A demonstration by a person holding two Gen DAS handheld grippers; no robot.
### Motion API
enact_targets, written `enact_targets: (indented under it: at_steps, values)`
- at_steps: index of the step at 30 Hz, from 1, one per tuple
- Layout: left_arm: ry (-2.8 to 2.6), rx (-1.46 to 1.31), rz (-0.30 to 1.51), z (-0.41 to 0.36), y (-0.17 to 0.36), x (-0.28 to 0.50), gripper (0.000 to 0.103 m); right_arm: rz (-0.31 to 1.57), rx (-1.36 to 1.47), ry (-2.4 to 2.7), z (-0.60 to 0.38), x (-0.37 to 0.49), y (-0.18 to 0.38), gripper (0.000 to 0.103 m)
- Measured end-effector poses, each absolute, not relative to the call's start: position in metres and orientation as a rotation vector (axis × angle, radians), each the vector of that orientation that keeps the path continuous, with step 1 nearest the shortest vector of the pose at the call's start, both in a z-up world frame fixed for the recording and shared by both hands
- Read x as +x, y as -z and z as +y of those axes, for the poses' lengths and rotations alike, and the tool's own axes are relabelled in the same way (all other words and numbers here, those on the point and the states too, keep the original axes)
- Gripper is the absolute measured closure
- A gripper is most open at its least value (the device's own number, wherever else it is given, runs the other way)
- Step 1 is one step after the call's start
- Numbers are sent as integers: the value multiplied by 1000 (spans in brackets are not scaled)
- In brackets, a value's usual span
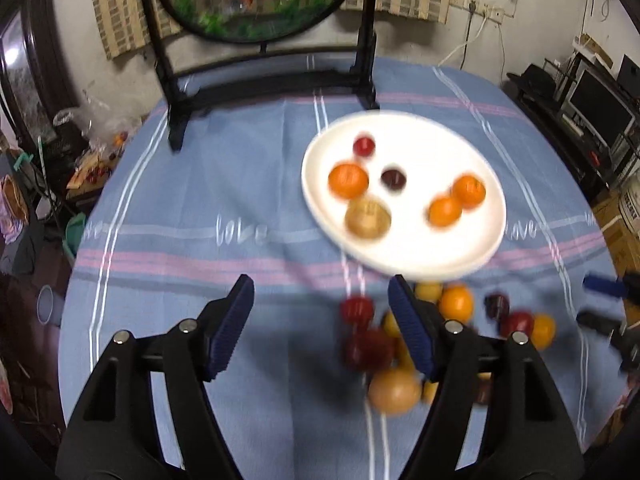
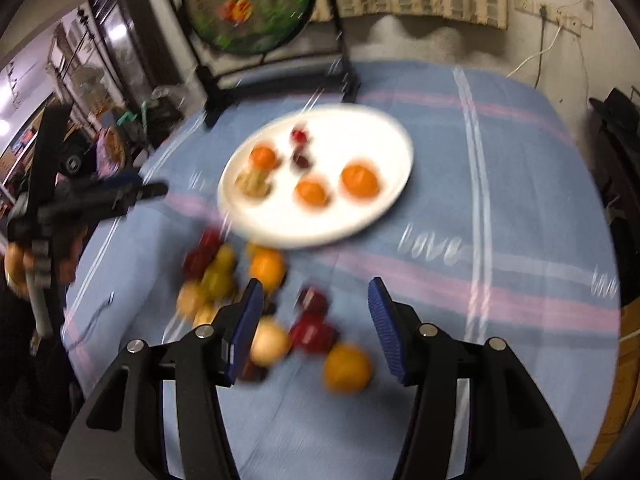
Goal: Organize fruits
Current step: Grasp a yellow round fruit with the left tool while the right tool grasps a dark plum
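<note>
Fingers (image 1: 410, 332) of both grippers, left gripper (image 1: 320, 320) and right gripper (image 2: 316, 328), stand spread wide, holding nothing. We judge the loose fruit (image 2: 346, 368) small, round, firm and light, smooth enough to roll or squirt out; best pinched across the widest part. It lies heaped on the near side of the white plate (image 1: 472, 256), which already carries six pieces. Surface (image 1: 240, 184) is soft blue striped cloth; a framed fish screen (image 1: 256, 0) stands beyond the plate, room clutter around.
</note>
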State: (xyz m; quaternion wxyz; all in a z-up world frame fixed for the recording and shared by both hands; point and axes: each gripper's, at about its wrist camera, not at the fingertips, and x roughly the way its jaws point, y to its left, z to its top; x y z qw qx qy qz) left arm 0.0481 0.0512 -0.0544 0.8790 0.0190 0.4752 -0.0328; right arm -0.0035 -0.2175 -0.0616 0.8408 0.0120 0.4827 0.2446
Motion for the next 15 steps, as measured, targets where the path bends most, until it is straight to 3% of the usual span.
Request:
enact_targets:
  at_steps: [7, 15]
  values:
    - [96, 2, 1086, 56, 87, 6, 32, 1164, 27, -547, -171, -37, 120, 47]
    - [161, 41, 1122, 48, 101, -21, 31, 1185, 121, -516, -151, -26, 140, 48]
